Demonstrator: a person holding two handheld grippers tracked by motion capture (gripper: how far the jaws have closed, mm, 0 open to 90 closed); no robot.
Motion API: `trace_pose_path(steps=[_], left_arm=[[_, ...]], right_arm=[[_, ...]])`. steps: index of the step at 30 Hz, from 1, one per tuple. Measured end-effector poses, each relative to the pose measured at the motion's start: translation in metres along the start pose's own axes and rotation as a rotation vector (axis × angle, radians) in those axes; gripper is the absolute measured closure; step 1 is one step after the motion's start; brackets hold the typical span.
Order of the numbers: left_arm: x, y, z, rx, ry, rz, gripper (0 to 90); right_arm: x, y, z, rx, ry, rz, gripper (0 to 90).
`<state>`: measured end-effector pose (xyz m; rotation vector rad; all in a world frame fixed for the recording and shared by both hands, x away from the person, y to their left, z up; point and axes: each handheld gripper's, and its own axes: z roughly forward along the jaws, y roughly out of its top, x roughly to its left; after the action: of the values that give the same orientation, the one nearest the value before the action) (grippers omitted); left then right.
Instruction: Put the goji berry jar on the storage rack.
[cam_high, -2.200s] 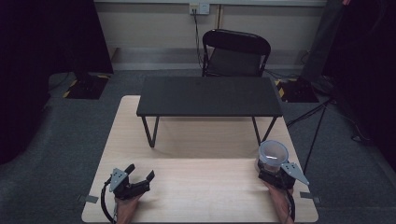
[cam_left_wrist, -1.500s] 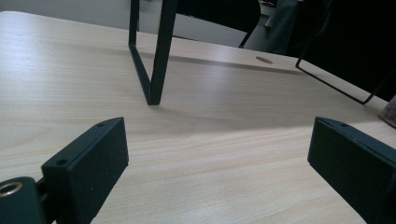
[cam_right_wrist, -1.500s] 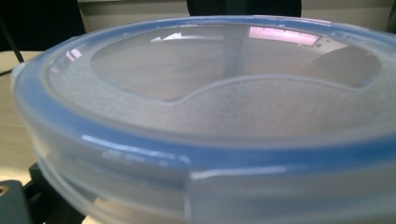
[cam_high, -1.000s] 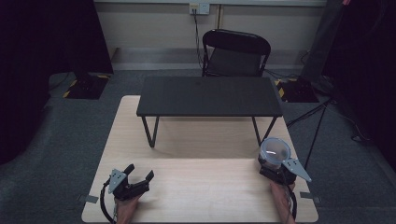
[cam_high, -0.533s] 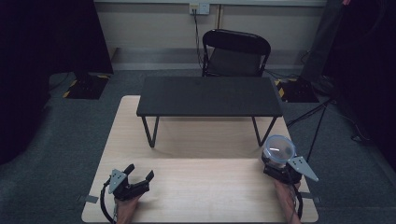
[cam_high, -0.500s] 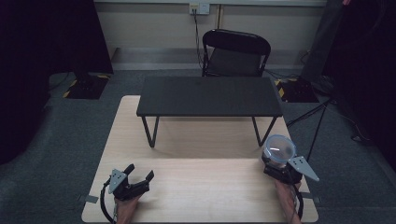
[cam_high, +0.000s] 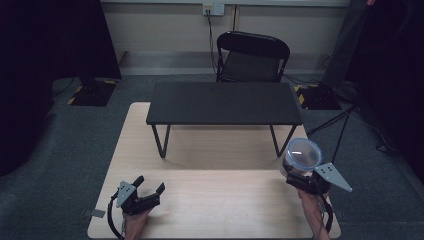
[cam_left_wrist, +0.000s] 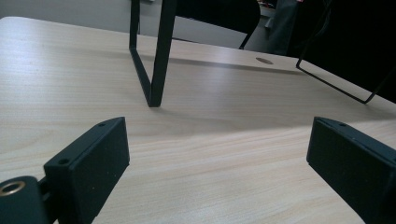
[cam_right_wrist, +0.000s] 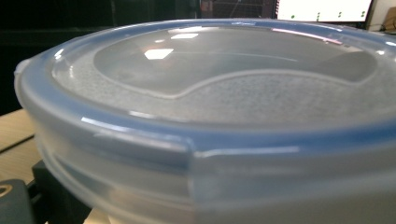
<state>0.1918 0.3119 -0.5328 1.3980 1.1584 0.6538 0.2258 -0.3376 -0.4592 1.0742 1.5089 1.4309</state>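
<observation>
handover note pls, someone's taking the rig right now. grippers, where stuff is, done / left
Left gripper: open, empty, low over the table near its front left.
Right gripper: holds the lidded container, raised at the table's right edge; jaw contact mostly hidden in the right gripper view.
Black stand: at the back of the table, top bare.
Done: container picked up, lid on.
Left: probably set it down, maybe on the stand; left gripper unused so far.

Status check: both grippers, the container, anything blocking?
Left gripper open, idle on table. Right gripper shut on lidded container, at right edge. Black bench stands ahead.
</observation>
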Motion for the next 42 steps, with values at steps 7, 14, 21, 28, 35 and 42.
trace_pose_path(steps=[7,14,21,28,35,42], left_arm=[[0.0,0.0,0.0,0.001,0.0,0.0,4.9],[0.0,0.0,0.0,0.0,-0.002,-0.002,4.9],[0.001,0.0,0.0,0.0,-0.002,-0.004,4.9],[0.001,0.0,0.0,-0.002,-0.002,-0.006,4.9],[0.001,0.0,0.0,-0.004,-0.005,-0.005,5.0],[0.002,-0.001,0.0,-0.005,-0.006,-0.005,5.0]], right_arm=[[0.001,0.022,0.002,-0.023,0.036,0.005,1.3],[0.005,0.054,0.011,-0.041,0.053,-0.001,1.4],[0.012,0.088,0.026,-0.069,0.078,-0.024,1.3],[0.022,0.117,0.049,-0.076,0.1,-0.046,1.3],[0.039,0.143,0.085,-0.06,0.136,-0.043,1.4],[0.059,0.163,0.123,-0.016,0.183,-0.052,1.4]])
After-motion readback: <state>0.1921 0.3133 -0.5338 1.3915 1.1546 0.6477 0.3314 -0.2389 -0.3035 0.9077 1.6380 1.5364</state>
